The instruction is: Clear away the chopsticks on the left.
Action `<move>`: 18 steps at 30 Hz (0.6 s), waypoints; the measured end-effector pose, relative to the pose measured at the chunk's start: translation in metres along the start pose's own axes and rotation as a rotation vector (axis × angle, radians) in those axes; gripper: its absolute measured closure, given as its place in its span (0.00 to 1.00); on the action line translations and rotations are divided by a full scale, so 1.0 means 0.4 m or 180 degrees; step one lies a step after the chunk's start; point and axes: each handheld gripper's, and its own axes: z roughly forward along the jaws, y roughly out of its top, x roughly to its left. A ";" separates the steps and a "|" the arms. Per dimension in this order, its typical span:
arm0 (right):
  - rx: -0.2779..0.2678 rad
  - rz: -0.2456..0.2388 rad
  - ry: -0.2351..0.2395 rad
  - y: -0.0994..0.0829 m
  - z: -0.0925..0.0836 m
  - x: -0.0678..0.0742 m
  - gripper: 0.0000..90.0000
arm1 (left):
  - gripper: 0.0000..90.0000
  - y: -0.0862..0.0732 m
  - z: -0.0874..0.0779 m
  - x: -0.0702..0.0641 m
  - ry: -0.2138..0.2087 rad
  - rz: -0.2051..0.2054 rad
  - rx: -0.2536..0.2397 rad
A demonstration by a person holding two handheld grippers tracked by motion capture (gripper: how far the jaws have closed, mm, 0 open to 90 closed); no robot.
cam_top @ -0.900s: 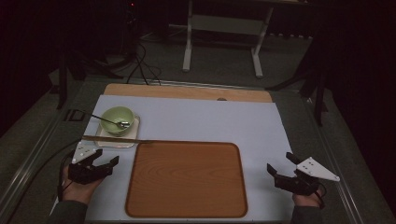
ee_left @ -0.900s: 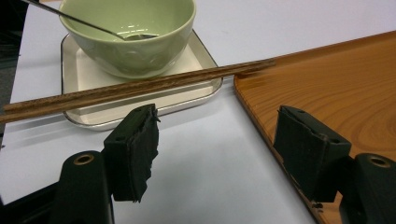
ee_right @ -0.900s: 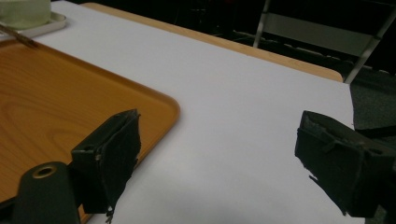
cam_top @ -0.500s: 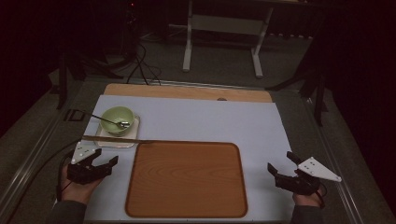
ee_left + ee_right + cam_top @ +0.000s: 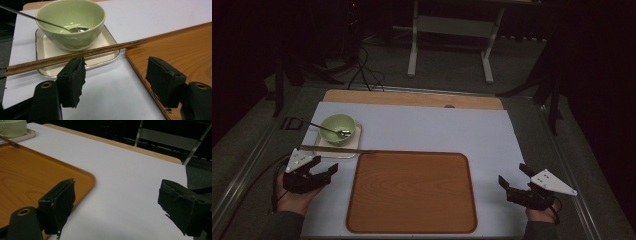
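A green bowl [image 5: 337,128] [image 5: 71,22] with a metal spoon [image 5: 328,129] [image 5: 45,23] in it stands on a small white square tray [image 5: 355,147] [image 5: 105,52] at the left. A pair of brown chopsticks [image 5: 331,148] [image 5: 75,54] lies across that tray's near edge, tips toward the wooden tray [image 5: 412,192] [image 5: 180,50] [image 5: 30,177]. My left gripper [image 5: 324,168] [image 5: 116,80] rests open just short of the chopsticks, nothing between its jaws. At the table's right, my right gripper [image 5: 514,176] [image 5: 117,205] is open over the white mat, beside the wooden tray's corner.
A white mat [image 5: 437,130] covers the wooden tabletop [image 5: 412,98]. A white stand's legs [image 5: 449,50] and cables [image 5: 362,70] sit on the dark floor behind the table. Each gripper is held by a hand at the near edge.
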 end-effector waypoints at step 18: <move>0.0025 0.0001 0.0009 -0.001 0.006 -0.001 0.16 | 0.49 0.022 0.037 0.081 0.0203 0.0103 0.0188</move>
